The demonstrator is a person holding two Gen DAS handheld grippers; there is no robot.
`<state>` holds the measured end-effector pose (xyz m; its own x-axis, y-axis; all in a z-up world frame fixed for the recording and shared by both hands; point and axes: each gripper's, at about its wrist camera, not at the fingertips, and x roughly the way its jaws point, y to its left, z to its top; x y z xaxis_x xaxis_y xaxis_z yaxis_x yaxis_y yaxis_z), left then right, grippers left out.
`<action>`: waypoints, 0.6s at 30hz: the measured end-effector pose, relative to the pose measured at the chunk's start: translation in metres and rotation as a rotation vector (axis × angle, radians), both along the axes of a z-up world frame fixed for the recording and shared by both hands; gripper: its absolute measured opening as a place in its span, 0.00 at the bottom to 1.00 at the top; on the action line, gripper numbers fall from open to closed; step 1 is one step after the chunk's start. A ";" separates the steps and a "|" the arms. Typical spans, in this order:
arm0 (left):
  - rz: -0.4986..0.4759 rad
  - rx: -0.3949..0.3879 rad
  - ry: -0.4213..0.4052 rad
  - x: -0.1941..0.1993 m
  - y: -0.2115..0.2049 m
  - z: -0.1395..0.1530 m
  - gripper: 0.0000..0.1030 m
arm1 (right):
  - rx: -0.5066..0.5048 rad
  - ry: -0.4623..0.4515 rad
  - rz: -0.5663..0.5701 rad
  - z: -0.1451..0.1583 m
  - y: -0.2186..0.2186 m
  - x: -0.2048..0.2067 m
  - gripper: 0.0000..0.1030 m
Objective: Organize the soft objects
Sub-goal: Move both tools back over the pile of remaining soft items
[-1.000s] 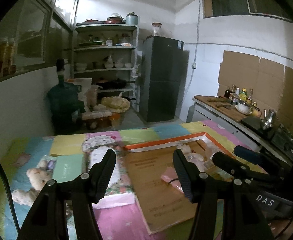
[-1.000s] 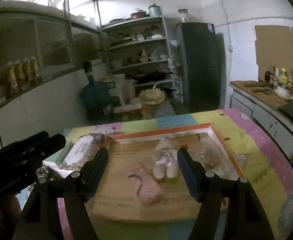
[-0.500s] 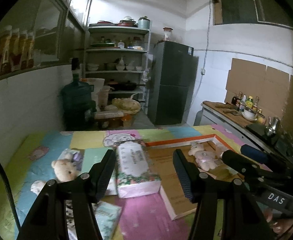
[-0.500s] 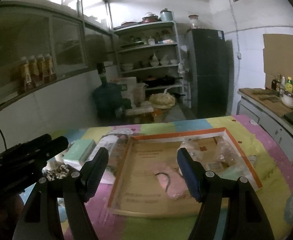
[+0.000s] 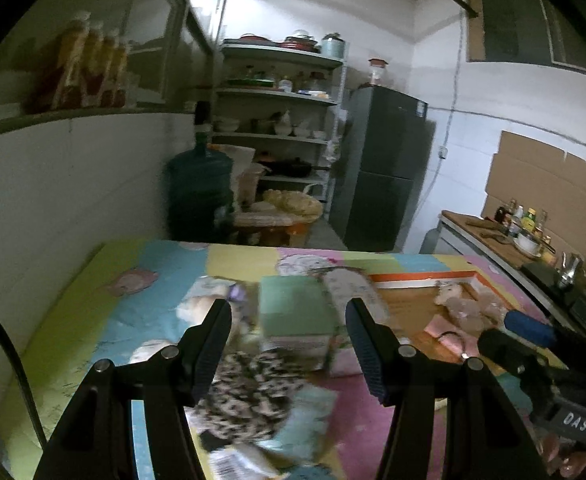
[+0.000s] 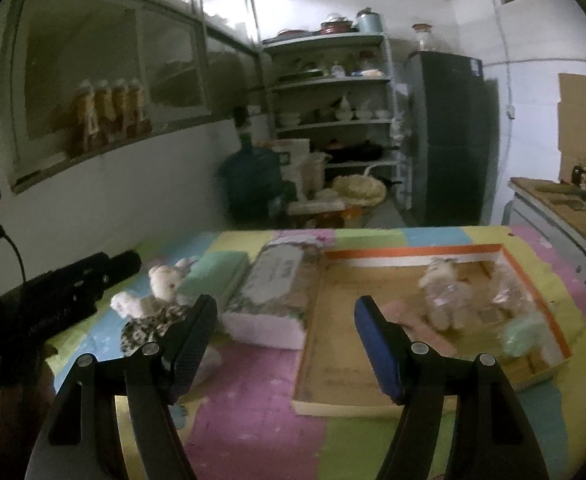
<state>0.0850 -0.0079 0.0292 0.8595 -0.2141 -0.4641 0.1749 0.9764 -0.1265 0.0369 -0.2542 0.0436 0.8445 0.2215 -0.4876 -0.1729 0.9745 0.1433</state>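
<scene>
Soft toys and tissue packs, partly sorted around the shallow orange-rimmed cardboard tray (image 6: 413, 251).

We count a cream plush bear (image 6: 165, 280), a leopard-print fabric piece (image 6: 153, 324), a mint-green soft pack (image 6: 213, 276) and a floral-wrapped tissue pack (image 6: 273, 292) left of the tray; a pale plush bunny (image 6: 441, 292) lies inside it. Our left gripper (image 5: 289, 340) and right gripper (image 6: 285, 340) both stand wide, holding nothing. We judge the leopard piece the next pick: centre it between the fingers before closing.
</scene>
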 end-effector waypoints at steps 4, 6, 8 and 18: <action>0.038 -0.004 0.008 0.003 0.025 -0.006 0.57 | -0.007 0.021 0.047 -0.010 0.023 0.003 0.71; 0.055 -0.012 0.015 0.005 0.037 -0.008 0.57 | -0.008 0.028 0.067 -0.014 0.033 0.004 0.71; 0.073 -0.013 0.021 0.006 0.047 -0.012 0.57 | -0.008 0.041 0.093 -0.020 0.044 0.009 0.71; 0.128 -0.043 0.070 0.018 0.100 -0.032 0.57 | -0.013 0.130 0.221 -0.053 0.102 0.045 0.71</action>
